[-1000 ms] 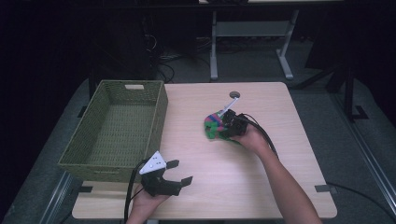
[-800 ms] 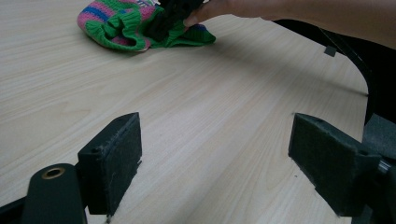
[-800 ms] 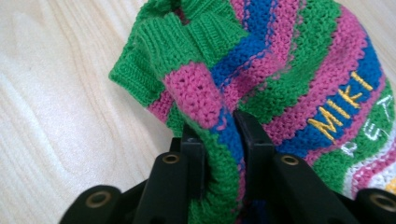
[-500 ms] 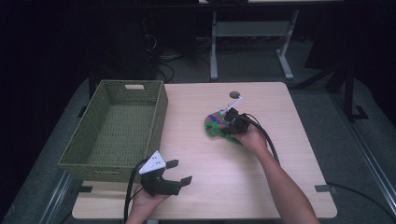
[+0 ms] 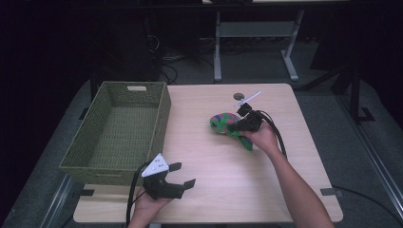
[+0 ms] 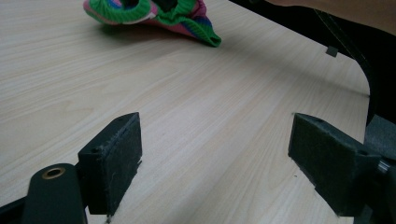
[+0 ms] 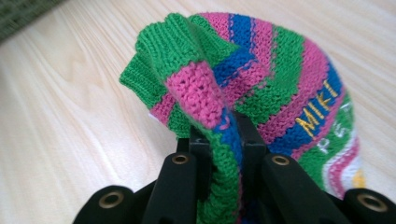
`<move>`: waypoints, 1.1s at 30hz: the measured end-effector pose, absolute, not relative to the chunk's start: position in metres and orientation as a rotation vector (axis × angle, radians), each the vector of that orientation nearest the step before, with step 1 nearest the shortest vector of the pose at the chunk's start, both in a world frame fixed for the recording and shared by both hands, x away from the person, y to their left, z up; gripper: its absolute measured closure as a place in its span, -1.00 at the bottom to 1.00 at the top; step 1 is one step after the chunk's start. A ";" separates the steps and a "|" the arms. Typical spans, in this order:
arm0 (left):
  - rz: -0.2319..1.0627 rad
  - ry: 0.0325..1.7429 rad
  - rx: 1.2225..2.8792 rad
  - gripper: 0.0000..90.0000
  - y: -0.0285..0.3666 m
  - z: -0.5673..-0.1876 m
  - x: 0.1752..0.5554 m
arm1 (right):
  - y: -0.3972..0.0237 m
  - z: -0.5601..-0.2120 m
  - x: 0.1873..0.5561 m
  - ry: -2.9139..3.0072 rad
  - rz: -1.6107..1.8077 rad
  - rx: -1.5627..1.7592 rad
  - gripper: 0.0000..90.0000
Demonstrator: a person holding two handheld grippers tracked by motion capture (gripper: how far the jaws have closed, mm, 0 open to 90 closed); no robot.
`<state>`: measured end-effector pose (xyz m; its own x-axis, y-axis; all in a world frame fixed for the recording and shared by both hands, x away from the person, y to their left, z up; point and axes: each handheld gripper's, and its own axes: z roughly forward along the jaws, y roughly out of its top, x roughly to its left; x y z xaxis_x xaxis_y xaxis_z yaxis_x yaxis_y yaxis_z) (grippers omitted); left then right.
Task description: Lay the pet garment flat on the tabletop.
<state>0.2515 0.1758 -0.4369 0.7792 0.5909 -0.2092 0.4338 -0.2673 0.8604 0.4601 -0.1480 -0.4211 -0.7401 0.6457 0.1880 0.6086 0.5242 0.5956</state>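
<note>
The right hand-held gripper (image 7: pixel 219 140) has just been closing and now pinches the striped knit sock (image 7: pixel 261 79), which lifts at bench (image 5: pixel 214 190) centre, three o'clock of the basket (image 5: pixel 119 128). Grasp made; carrying looks next. The left hand-held gripper (image 6: pixel 215 154) idles, spread.

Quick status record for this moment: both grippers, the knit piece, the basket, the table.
right gripper: jaws have just been closing; shut on a fold of the knit piece
knit piece: striped green, pink and blue, bunched at mid-table, right of the basket
left gripper: open, nothing between its jaws, low over the table's near edge
basket: green wicker, on the table's left side, nothing seen inside
table: pale wood; a small round dark mark near its far edge
</note>
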 end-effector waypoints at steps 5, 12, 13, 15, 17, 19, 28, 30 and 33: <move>0.187 0.776 1.903 -0.62 0.175 -0.437 0.251 | -0.158 -0.413 0.460 2.679 1.066 1.130 0.78; 0.186 0.781 1.902 -0.62 0.176 -0.437 0.251 | -0.176 -0.392 0.456 2.658 1.163 1.159 0.79; 0.186 0.781 1.902 -0.62 0.176 -0.437 0.251 | -0.177 -0.388 0.455 2.656 1.175 1.165 0.79; 0.187 0.781 1.901 -0.62 0.176 -0.437 0.251 | -0.179 -0.384 0.452 2.656 1.192 1.148 0.79; 0.189 0.778 1.898 -0.62 0.176 -0.437 0.251 | -0.180 -0.379 0.449 2.654 1.193 1.130 0.79; 0.189 0.778 1.899 -0.62 0.176 -0.437 0.251 | -0.181 -0.374 0.445 2.660 1.212 1.126 0.79; 0.195 0.778 1.899 -0.62 0.177 -0.436 0.250 | -0.186 -0.356 0.425 2.673 1.252 1.039 0.79; 0.196 0.777 1.899 -0.62 0.177 -0.436 0.250 | -0.187 -0.354 0.422 2.676 1.256 1.029 0.79; 0.193 0.779 1.896 -0.62 0.176 -0.436 0.250 | -0.190 -0.347 0.412 2.676 1.269 0.995 0.79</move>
